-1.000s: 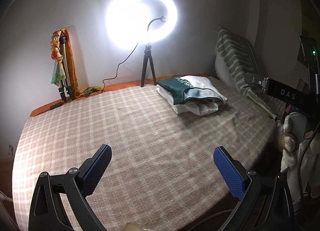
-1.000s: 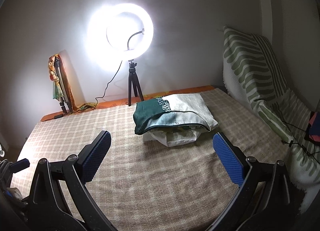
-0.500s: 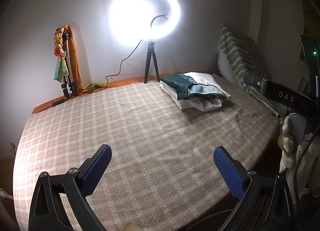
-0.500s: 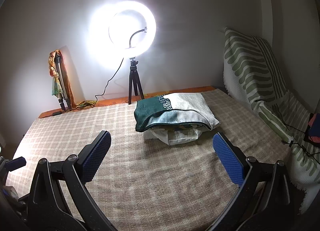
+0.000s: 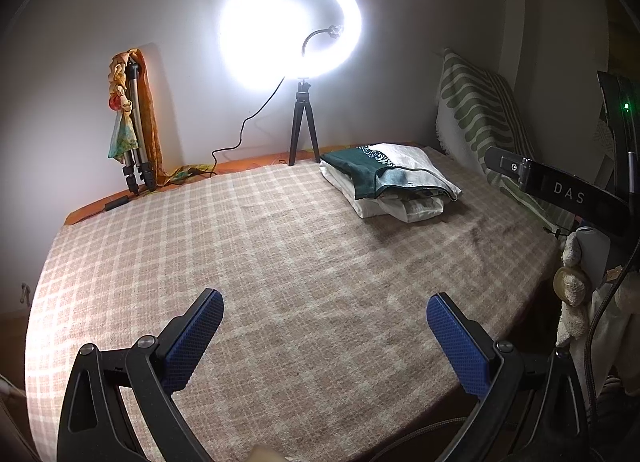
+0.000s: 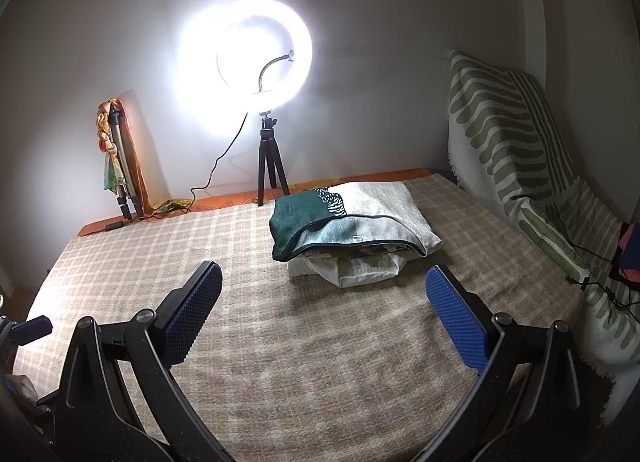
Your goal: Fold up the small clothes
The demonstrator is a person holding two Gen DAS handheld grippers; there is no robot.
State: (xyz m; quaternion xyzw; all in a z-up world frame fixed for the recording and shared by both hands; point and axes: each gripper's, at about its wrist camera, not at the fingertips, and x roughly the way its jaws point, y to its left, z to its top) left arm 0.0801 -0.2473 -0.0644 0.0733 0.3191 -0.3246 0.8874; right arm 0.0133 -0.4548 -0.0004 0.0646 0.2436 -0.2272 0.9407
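A stack of folded clothes (image 5: 390, 180), a green and grey piece on top of white ones, lies at the far right of the checked bed cover (image 5: 260, 262). It also shows in the right wrist view (image 6: 352, 230), just beyond the fingers. My left gripper (image 5: 324, 322) is open and empty above the cover's near part. My right gripper (image 6: 324, 294) is open and empty, a short way in front of the stack. Both have blue pads.
A lit ring light on a small tripod (image 5: 302, 122) stands at the back wall. A folded tripod with cloth (image 5: 134, 130) leans at the back left. A green striped cushion (image 6: 508, 134) stands at the right. The right gripper's body (image 5: 560, 190) reaches in from the right.
Both grippers have drifted slightly, so the stack and the light shifted a little in view. Both stay open and empty. The clothes have not moved.
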